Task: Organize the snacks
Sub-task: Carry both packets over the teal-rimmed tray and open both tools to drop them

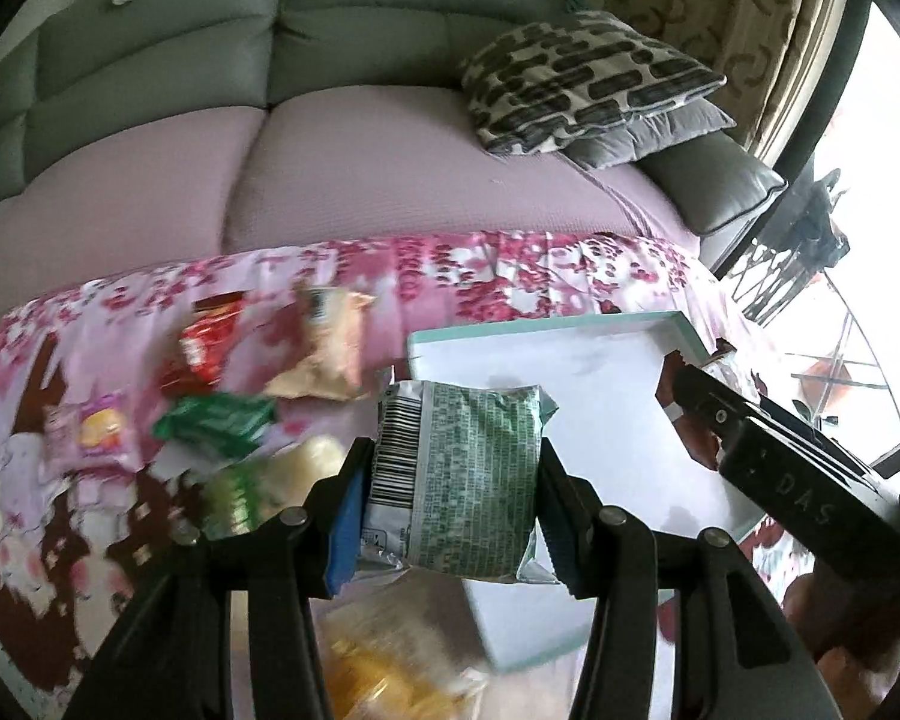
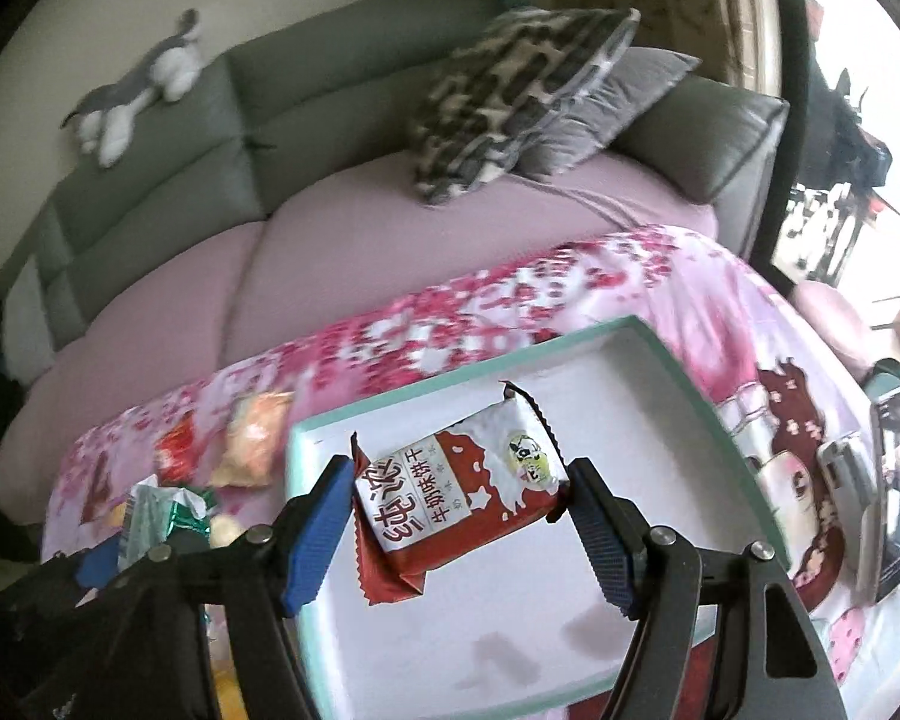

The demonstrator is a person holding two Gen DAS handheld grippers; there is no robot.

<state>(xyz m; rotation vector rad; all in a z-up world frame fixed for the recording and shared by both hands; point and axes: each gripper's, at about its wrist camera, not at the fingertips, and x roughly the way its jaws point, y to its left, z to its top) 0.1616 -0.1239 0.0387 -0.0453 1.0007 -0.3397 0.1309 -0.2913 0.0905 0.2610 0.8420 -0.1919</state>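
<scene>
Right wrist: one red packet (image 2: 459,501) clawed

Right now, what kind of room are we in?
Probably a living room at home: there is a grey sofa with a patterned cushion, a toy dog on its back, and curtains by a window.

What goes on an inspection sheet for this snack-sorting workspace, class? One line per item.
Surface: pink floral cloth over the table.
Job's things: white tray with teal rim, nothing lying in it; loose snack packets on the cloth beside it.
Clutter: a phone-like device right of the tray.
Grippers: left gripper shut on green packet; right gripper shut on red-and-white biscuit packet, both above the tray.
Cables: nothing seen.
Surroundings: grey sofa, patterned cushion, plush toy.
</scene>
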